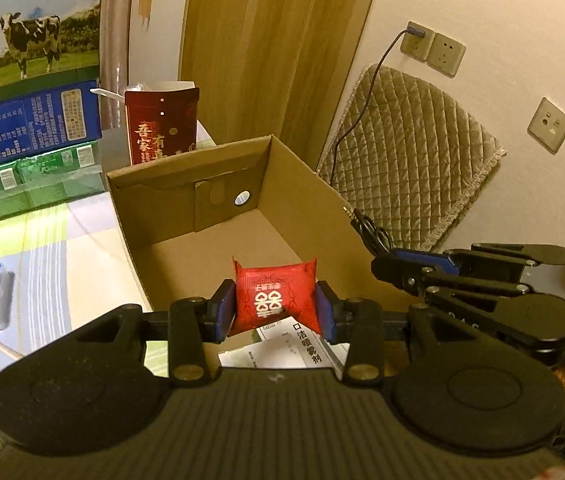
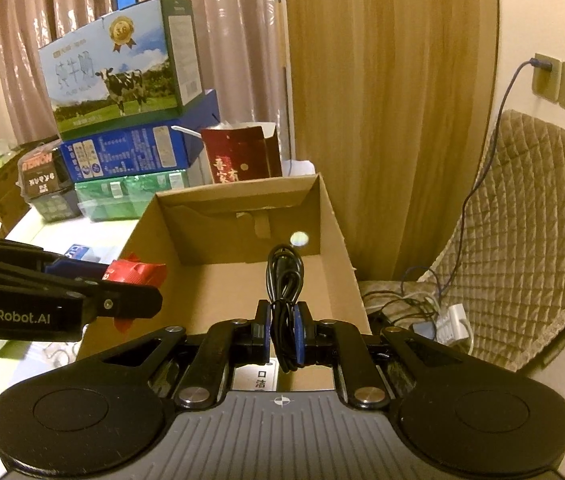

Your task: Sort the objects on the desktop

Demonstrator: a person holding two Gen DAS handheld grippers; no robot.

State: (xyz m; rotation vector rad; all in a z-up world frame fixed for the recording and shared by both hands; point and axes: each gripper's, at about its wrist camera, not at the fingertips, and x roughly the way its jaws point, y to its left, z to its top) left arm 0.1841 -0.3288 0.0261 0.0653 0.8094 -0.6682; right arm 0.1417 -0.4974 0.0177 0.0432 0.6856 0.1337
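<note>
Both grippers loaded over an open cardboard box (image 1: 282, 184) on a cluttered tabletop (image 1: 62, 232).
The left gripper (image 1: 276, 308) pinches a red packet (image 1: 276, 300); the right gripper (image 2: 283, 330) clamps a coiled black cable (image 2: 284, 280). Stacked milk cartons (image 2: 122, 80) fill the tabletop's far edge, before curtains (image 2: 382, 100).

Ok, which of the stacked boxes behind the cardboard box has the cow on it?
The top box of the stack, pale blue with a cow; the one beneath is dark blue, the lowest green.
</note>
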